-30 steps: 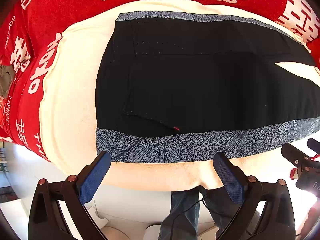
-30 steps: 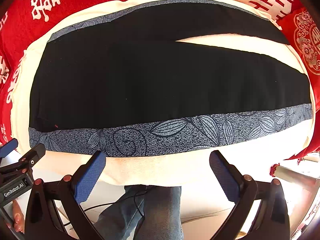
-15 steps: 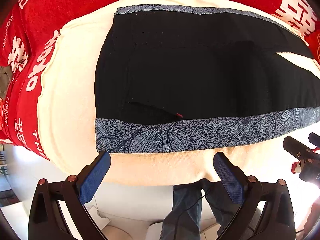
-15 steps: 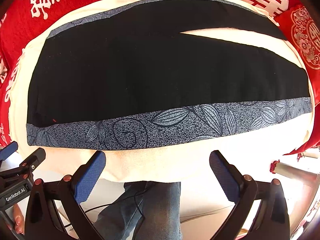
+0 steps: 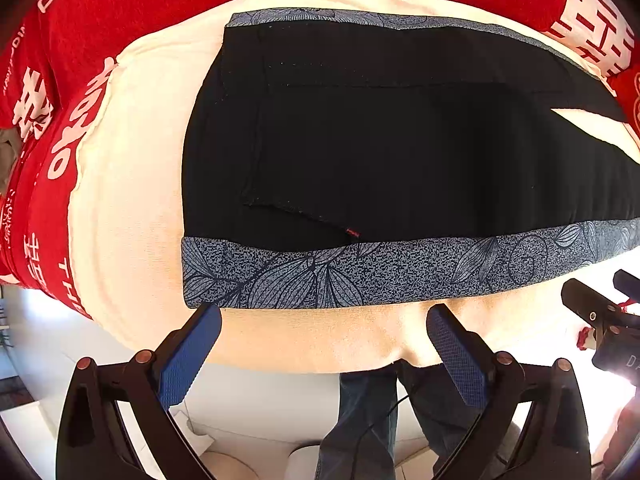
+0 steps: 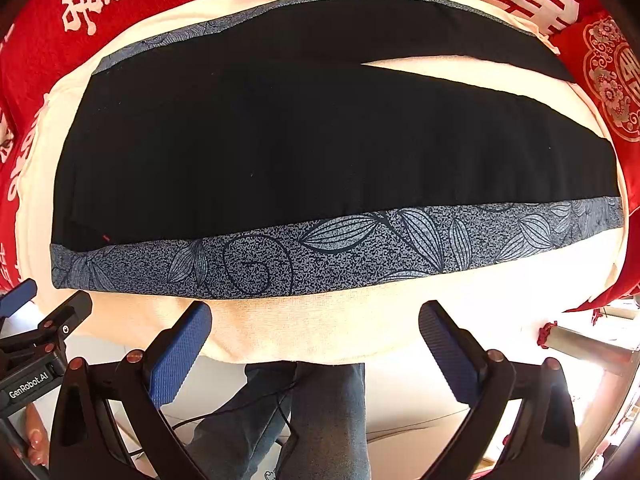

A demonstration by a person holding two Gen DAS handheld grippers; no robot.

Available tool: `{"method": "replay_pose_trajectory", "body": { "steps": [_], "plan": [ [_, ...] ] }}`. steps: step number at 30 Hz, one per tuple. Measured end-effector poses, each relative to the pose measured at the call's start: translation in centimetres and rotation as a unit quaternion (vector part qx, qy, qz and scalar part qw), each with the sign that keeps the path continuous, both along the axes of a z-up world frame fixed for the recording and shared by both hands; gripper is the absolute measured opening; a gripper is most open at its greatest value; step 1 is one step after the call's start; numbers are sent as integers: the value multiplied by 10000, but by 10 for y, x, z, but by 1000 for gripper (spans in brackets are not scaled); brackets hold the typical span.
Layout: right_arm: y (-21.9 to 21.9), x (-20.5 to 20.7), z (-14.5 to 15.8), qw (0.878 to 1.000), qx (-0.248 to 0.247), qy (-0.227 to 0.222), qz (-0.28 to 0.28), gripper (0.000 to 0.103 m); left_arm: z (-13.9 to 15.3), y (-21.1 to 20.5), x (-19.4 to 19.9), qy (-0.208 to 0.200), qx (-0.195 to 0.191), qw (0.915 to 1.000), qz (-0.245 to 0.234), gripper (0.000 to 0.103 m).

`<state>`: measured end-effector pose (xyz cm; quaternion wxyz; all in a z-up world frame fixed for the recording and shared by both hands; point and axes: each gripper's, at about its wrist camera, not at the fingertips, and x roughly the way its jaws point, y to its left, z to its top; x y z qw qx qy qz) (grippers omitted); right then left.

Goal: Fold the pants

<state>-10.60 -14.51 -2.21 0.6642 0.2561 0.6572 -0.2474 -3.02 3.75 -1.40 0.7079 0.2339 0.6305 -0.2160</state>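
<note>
Left wrist view: left gripper (image 5: 323, 322) fingers wide apart, empty, just short of the pants (image 5: 400, 160), black with grey leaf-print band, flat on cream blanket (image 5: 128, 200).
Right wrist view: right gripper (image 6: 315, 320) also spread, empty, near the band's edge.

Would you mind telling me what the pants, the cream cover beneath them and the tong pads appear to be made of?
Pants: soft matte black fabric, probably a knit, with faint ribbing; the printed side band looks like speckled grey-blue cloth with leaf outlines.
Cream cover: looks like terry or fleece, given its fuzzy, napped surface.
Left tongs and right tongs: blue pads seem to be textured rubber on black plastic arms.
</note>
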Motion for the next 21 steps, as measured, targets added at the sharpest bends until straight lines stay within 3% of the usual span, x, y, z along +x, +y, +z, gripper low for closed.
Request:
{"method": "replay_pose_trajectory", "body": {
  "steps": [14,18,21],
  "plan": [
    [7,2,1,9996,153,-223,-2,103,-9,2,6,104,-67,9997,194,103],
    [4,-2,-2,9917,861,-900,-320,103,-11,7,13,307,-415,9978,422,103],
    [3,-3,-16,9671,1832,-1628,-676,99,-15,20,26,596,-854,9914,788,103]
  ]
}}
